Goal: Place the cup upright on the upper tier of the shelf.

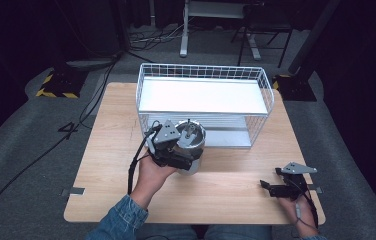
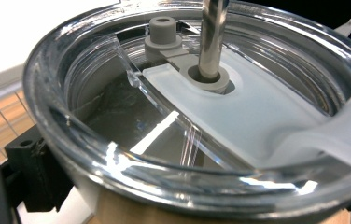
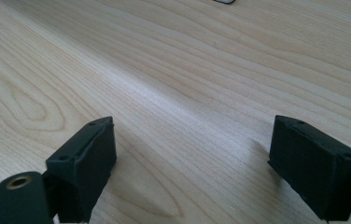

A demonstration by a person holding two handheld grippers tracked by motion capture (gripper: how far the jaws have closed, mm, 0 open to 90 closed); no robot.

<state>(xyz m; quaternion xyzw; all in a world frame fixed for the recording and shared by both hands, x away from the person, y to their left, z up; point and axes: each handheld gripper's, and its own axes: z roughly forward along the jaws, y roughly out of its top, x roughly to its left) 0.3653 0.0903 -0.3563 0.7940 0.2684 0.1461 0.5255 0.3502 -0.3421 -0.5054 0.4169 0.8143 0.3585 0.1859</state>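
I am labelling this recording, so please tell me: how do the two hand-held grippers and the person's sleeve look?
Both the left gripper and the right gripper are black, each with a grey three-cornered plate on top. Their jaws are blocky black pads. A black cable trails from the left one. The sleeve is blue denim.
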